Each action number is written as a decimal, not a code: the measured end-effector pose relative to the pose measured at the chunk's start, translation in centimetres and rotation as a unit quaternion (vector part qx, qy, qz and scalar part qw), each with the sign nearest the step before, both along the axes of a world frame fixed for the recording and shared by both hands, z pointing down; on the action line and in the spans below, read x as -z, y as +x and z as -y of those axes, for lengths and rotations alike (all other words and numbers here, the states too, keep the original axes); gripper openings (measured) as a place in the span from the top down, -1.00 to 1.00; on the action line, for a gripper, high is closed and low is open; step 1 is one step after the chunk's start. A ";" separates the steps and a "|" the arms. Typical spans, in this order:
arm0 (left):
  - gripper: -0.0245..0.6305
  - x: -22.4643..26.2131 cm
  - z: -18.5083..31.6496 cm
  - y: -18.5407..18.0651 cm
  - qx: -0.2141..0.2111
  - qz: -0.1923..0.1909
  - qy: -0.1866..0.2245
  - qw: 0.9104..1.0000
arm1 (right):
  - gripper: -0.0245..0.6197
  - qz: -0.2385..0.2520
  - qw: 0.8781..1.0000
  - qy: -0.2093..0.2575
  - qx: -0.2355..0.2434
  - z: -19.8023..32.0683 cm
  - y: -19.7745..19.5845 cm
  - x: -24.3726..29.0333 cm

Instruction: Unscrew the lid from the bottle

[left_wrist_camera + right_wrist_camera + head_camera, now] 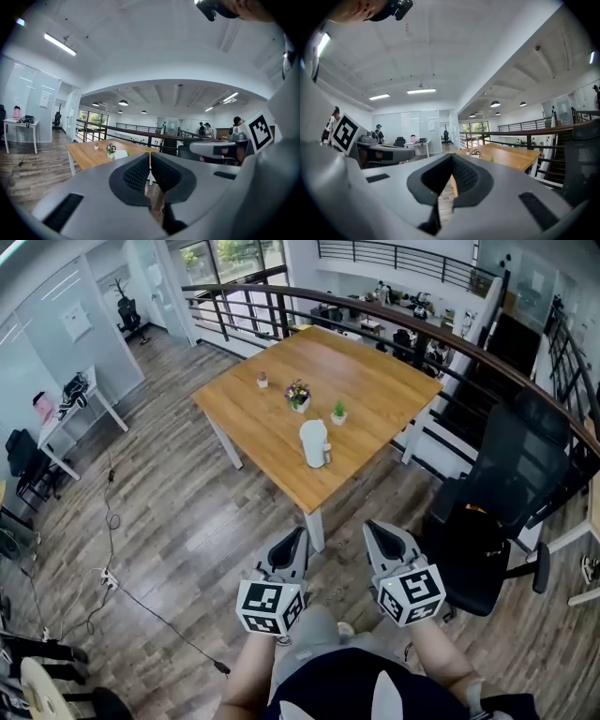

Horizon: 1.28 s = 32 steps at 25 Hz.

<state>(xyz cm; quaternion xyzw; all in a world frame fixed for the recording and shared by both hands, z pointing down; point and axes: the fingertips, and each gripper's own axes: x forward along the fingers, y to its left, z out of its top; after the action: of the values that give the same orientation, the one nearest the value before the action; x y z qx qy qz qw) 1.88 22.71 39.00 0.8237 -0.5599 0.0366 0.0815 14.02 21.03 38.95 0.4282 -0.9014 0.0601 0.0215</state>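
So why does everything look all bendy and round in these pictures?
Head view: the wide lens bows the railing. Left gripper view and right gripper view: fisheye lenses arch the ceiling and darken the corners.

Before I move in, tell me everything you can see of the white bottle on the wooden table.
The white bottle stands upright on the square wooden table, near the edge closest to the person. It looks opaque, perhaps plastic, and tall with a rounded top. It shows too small to tell whether it is capped. A small dark object sits against its lower side. Nothing grips it.
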 end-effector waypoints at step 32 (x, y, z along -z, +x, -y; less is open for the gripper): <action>-0.01 -9.1 24.7 -9.2 -0.113 0.119 -0.083 0.983 | -0.27 -0.002 0.987 -0.159 -0.008 23.6 -10.0 -6.4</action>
<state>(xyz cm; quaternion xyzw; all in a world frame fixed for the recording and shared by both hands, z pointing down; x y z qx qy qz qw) -7.32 -2.00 48.12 0.8618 -0.4642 0.1892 0.0777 4.06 -2.52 45.38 0.4265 -0.8769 0.2019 0.0911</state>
